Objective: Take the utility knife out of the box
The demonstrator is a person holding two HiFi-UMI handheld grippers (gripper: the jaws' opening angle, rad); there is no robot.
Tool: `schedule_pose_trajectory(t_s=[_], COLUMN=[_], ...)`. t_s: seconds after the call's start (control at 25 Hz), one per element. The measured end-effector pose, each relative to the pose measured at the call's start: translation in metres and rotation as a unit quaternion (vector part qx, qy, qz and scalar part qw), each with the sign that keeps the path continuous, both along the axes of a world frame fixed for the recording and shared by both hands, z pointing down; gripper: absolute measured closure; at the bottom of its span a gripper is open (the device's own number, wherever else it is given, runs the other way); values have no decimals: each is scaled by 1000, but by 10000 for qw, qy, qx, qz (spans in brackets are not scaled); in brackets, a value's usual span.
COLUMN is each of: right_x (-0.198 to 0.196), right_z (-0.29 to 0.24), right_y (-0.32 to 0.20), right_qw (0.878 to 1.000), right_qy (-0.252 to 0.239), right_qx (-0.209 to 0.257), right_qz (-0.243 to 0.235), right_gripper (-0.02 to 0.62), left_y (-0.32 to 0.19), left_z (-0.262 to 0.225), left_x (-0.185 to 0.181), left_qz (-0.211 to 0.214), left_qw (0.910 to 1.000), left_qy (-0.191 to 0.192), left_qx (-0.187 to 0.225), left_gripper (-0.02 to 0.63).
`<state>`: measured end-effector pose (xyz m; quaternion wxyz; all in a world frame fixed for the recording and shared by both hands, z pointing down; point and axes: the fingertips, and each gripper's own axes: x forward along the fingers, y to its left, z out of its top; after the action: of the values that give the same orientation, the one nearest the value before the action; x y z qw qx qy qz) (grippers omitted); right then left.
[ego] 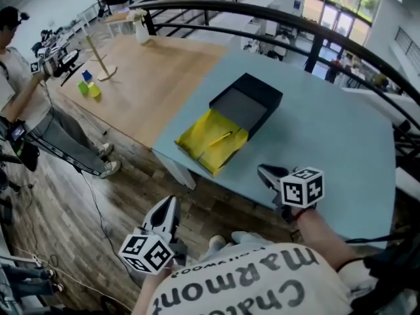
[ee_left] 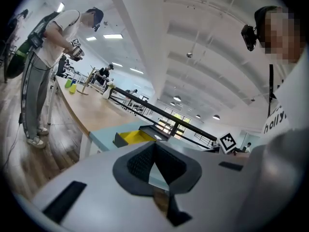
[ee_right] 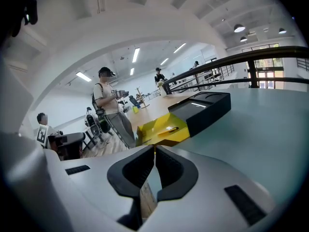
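A black box lies on the light blue table, its yellow tray pulled out toward the near left edge. The yellow utility knife lies in that tray. My right gripper hovers over the table's near edge, right of the tray, jaws shut and empty. My left gripper is lower left, over the wooden floor off the table, also shut and empty. The right gripper view shows its gripper facing the tray, knife and box. The left gripper faces the tray from further off.
A wooden table joins the blue one at the left, carrying coloured blocks and a wooden stand. A person stands beside it with another gripper. A black railing curves behind the table. Cables lie on the floor.
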<state>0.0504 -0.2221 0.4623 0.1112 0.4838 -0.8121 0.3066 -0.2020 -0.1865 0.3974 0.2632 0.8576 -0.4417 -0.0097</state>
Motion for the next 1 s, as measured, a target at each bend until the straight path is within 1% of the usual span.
schedule_pose_trajectory(t_s=[0.36, 0.52, 0.64, 0.84, 1.0], right_x=[-6, -8, -11, -12, -20], right_z=[-6, -3, -7, -16, -17], right_y=[-9, -15, -22, -28, -38], right_qw=[9988, 9975, 9960, 9952, 9960], right_qy=[-34, -2, -10, 101, 184], right_qx=[68, 119, 275, 381, 341], right_qz=[483, 700, 852, 900, 802], right_gripper=[558, 558, 558, 558, 558], left_y=[-29, -36, -41, -46, -50], left_z=[-5, 0, 5, 13, 20], left_x=[-12, -22, -31, -36, -38], left_qz=[442, 513, 493, 477, 453], left_qw=[9989, 9986, 9988, 9988, 9986], left_qy=[-19, -58, 27, 133, 208], left_qx=[118, 82, 39, -52, -170], left_gripper=[604, 604, 604, 604, 604])
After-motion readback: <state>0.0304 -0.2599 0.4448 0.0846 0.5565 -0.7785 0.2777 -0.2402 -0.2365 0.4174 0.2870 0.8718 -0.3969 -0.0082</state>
